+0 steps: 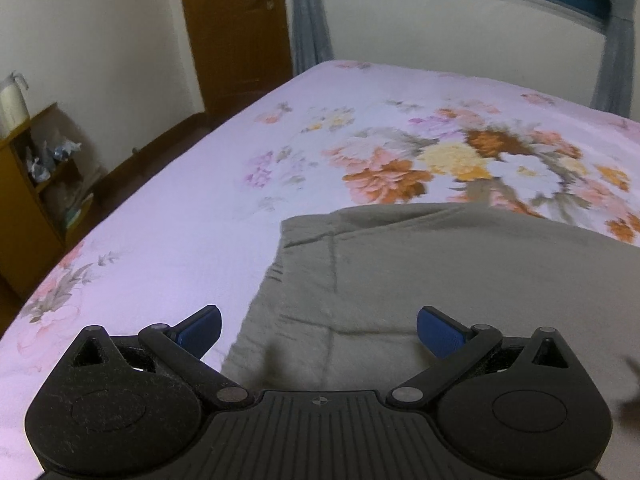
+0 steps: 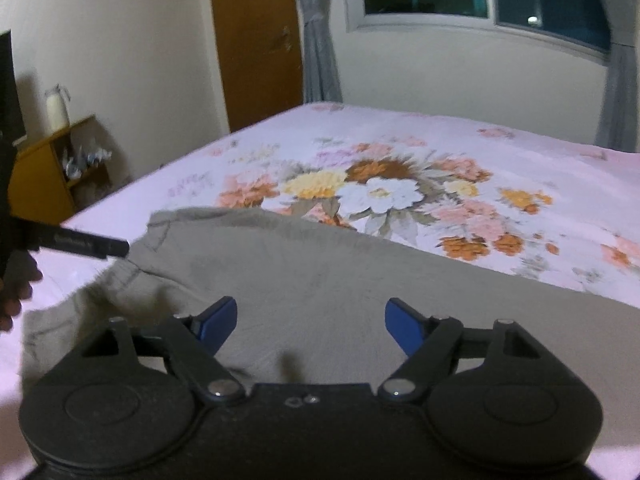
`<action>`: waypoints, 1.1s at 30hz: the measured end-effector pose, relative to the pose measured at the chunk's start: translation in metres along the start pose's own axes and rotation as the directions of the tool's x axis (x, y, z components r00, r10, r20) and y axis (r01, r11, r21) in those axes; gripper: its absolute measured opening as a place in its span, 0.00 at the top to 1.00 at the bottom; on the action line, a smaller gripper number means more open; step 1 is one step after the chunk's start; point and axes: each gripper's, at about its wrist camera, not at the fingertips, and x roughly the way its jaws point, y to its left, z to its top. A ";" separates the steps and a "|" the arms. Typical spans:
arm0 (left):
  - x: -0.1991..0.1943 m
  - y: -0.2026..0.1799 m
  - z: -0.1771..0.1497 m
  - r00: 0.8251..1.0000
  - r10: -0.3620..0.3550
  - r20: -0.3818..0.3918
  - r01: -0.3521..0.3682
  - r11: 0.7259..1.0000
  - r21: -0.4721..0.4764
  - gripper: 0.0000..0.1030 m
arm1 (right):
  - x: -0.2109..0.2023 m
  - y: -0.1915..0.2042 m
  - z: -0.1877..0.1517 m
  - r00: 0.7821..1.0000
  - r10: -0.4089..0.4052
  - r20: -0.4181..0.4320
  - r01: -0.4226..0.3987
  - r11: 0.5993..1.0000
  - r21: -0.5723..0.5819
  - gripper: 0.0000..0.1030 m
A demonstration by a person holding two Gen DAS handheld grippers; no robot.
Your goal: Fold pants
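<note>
So we've got both grippers, left & right, spread wide w/ nothing held, above the pants on the bed.

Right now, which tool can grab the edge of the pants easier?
Probably the left tool: it is open right over the side edge of the pants. The right tool, open too, sits over the middle cloth.
</note>
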 end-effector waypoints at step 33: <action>0.078 0.038 0.007 0.992 -0.109 0.068 0.114 0.990 -0.080 0.81 | 0.073 -0.001 0.053 0.986 0.120 -0.120 -0.148 0.955 -0.259 0.94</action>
